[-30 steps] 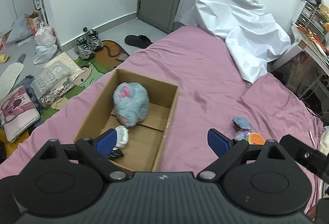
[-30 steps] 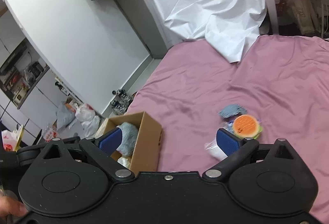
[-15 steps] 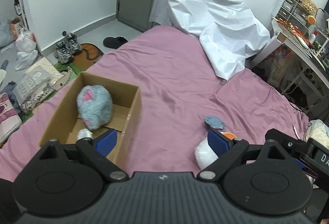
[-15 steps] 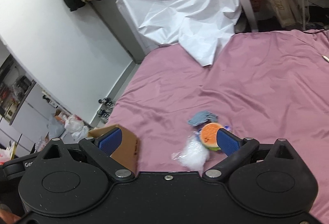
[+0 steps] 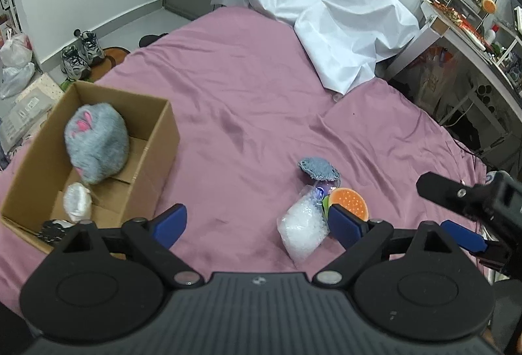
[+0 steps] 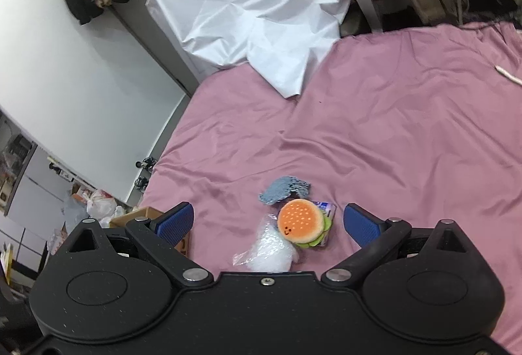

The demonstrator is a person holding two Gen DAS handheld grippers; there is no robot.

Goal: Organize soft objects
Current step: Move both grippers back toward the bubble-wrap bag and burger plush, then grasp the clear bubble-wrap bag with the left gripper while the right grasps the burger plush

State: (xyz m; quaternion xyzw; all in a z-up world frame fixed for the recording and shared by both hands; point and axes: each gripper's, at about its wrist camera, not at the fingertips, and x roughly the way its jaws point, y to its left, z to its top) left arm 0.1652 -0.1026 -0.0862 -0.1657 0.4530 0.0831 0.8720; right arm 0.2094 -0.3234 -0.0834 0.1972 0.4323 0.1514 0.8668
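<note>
Right gripper (image 6: 267,223) spread wide, nothing between its blue pads, hanging over a small heap of soft things on the pink bed (image 6: 407,126). Left gripper (image 5: 257,223) also wide and empty, above the bed between the heap and the cardboard box (image 5: 163,140); the right gripper's black body (image 5: 473,198) shows at the far right edge of the left view. Taking the burger toy (image 6: 301,221) as landmark: orange bun with a smiley face, green edge underneath, lying on a small purple packet (image 6: 326,210). Clear bag of white filling (image 6: 270,249) touches the burger toy on its near side, towards the box. Blue knitted piece (image 6: 285,187) just behind the burger toy, touching the heap. Box sits well apart from the burger toy, open top, at the bed edge; inside it a grey fluffy plush (image 5: 96,143) with pink marks, a small white soft ball (image 5: 76,201) nearer the gripper, and a dark item in the near corner, too hidden to tell. White sheet (image 6: 254,16) draped far behind the burger toy at the bed's head.
</note>
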